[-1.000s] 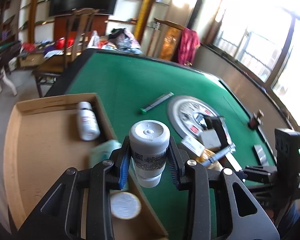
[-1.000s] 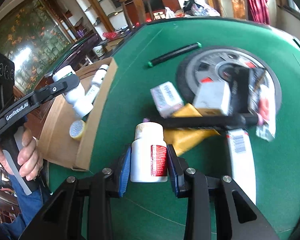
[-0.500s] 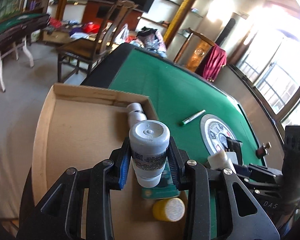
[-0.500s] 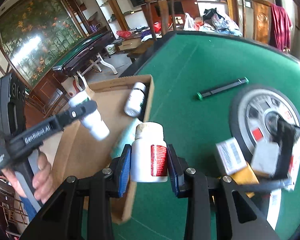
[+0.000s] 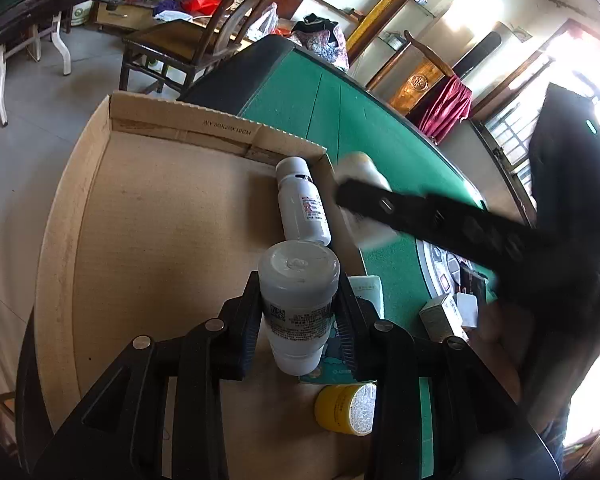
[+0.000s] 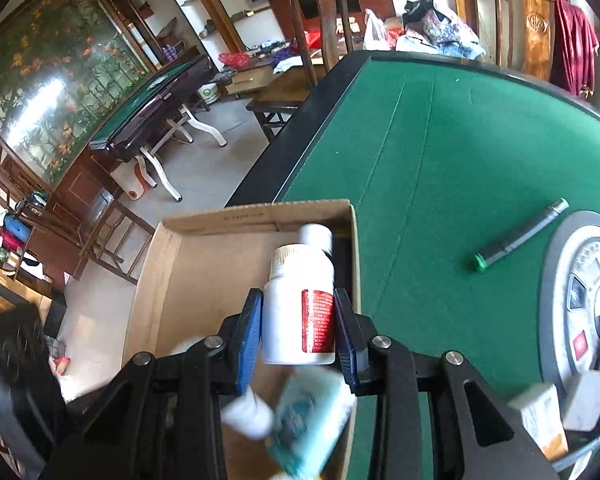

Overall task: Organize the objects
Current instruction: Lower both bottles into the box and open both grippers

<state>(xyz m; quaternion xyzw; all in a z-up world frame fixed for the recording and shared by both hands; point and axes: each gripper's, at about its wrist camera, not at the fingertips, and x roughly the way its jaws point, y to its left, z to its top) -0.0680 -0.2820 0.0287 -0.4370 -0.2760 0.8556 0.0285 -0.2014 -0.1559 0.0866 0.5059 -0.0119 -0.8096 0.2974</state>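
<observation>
Left wrist view: left gripper (image 5: 298, 316) was clamped on a grey-capped white bottle (image 5: 297, 304), pads on the labelled body below the cap, held over the cardboard box (image 5: 100, 216). Inside the box lay a white bottle (image 5: 302, 204) by the far corner, a teal packet (image 5: 364, 292) and a yellow jar (image 5: 346, 408). The right gripper's arm crossed above the box's right wall, blurred.

Right wrist view: right gripper (image 6: 298, 330) was clamped on a white pill bottle with a red label (image 6: 299, 304), pads on its sides at mid-body, above the box's corner beside the green table (image 6: 440, 152). A green-tipped pen (image 6: 520, 236) lay well apart on the felt.

Judgement: both bottles look like light, rigid, smooth plastic; a mid-body grip suits them, though glossy labels may slip.
</observation>
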